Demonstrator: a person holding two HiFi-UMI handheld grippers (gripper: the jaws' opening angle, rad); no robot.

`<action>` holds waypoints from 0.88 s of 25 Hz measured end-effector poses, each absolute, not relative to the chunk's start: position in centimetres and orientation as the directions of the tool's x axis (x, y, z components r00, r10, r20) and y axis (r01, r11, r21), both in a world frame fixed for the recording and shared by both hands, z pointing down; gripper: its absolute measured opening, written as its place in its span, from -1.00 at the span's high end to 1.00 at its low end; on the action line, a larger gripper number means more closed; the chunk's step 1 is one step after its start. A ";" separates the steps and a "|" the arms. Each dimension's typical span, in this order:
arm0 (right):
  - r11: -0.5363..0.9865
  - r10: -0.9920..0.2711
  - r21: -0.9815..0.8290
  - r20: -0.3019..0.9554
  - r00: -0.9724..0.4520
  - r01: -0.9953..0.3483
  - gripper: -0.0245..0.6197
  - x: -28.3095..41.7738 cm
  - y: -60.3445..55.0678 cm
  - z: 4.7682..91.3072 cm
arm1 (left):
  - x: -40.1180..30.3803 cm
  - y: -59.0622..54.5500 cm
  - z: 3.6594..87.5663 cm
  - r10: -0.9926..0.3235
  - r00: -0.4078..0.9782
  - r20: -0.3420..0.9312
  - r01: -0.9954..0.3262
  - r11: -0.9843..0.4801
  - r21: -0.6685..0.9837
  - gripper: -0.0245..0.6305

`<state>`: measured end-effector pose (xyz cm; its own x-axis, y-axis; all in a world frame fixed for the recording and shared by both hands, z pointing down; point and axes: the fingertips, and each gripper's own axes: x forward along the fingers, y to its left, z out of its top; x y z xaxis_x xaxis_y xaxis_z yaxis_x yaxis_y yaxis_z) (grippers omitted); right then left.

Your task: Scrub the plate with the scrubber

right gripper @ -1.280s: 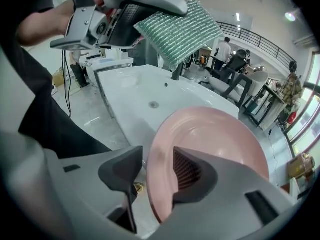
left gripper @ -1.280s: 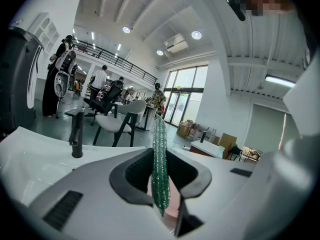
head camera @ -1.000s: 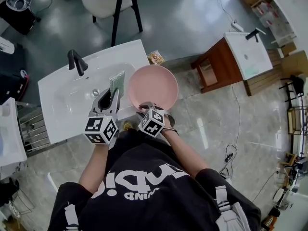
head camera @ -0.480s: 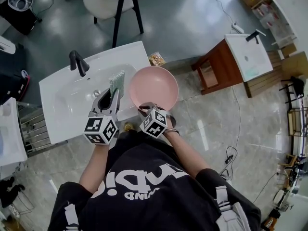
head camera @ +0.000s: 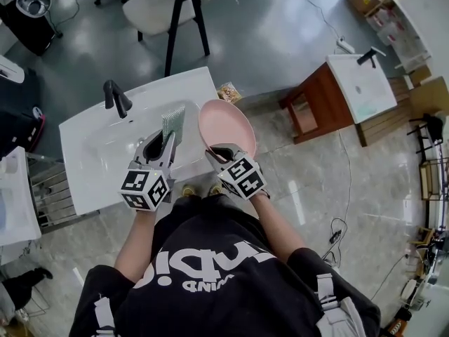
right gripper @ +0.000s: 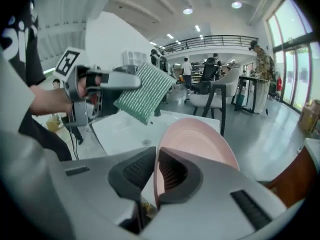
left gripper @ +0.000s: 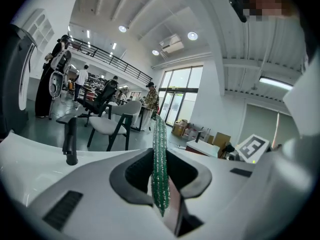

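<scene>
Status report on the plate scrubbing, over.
Left gripper shut on the scrubber. Right gripper, jaws just closed on the plate rim, plate tilted. Scrubber and plate apart, nothing between them.

Right gripper (right gripper: pixel 152 176): jaws have just been closing and are now pinched on the near rim of the pink plate (right gripper: pixel 200 141), one pad on either face. The plate is tipped up on edge, its broad face showing to the right, and it covers the right edge of the white sink (right gripper: pixel 120 129). Left gripper (right gripper: pixel 127 82) is upper left, carried by a hand (right gripper: pixel 50 101) and clamped on the green scrubber (right gripper: pixel 145 96) (ribbed face toward the camera). The scrubber hangs above the basin, apart from the plate. Chair (right gripper: pixel 215 101) and standing people are beyond the sink's far edge.
</scene>
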<state>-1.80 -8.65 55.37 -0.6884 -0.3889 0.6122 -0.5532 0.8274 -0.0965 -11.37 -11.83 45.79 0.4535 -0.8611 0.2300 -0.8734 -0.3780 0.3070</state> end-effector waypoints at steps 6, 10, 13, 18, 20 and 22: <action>0.766 -0.424 -0.257 0.488 -0.763 -0.590 0.80 -1.4 -9.5 51.2 | -8.1 -12.3 46.4 -0.802 0.531 0.273 -0.846 -0.480 0.232 0.67; 0.755 -0.428 -0.305 0.442 -0.788 -0.580 0.80 -1.6 -9.6 49.4 | -6.8 -12.7 45.8 -0.800 0.533 0.275 -0.846 -0.510 0.155 0.67; 0.757 -0.422 -0.327 0.416 -0.806 -0.565 0.80 -1.5 -9.7 48.4 | -6.3 -13.0 45.0 -0.797 0.545 0.260 -0.838 -0.528 0.136 0.67; 0.787 -0.395 -0.327 0.384 -0.834 -0.523 0.80 -1.4 -9.7 47.2 | -5.5 -13.6 43.6 -0.778 0.577 0.248 -0.814 -0.571 0.103 0.67; 0.811 -0.366 -0.323 0.372 -0.853 -0.489 0.80 -1.5 -9.5 46.6 | -5.5 -14.1 43.2 -0.778 0.579 0.244 -0.812 -0.576 0.094 0.67; 0.835 -0.325 -0.328 0.352 -0.878 -0.441 0.80 -1.6 -8.9 45.7 | -5.5 -14.7 42.7 -0.775 0.584 0.243 -0.809 -0.582 0.089 0.67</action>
<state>-1.57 -8.87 45.69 -0.8777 -0.3254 0.3517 -0.4411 0.8354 -0.3278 -5.55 -14.67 42.73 0.5839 -0.7747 0.2427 -0.8086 -0.5816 0.0890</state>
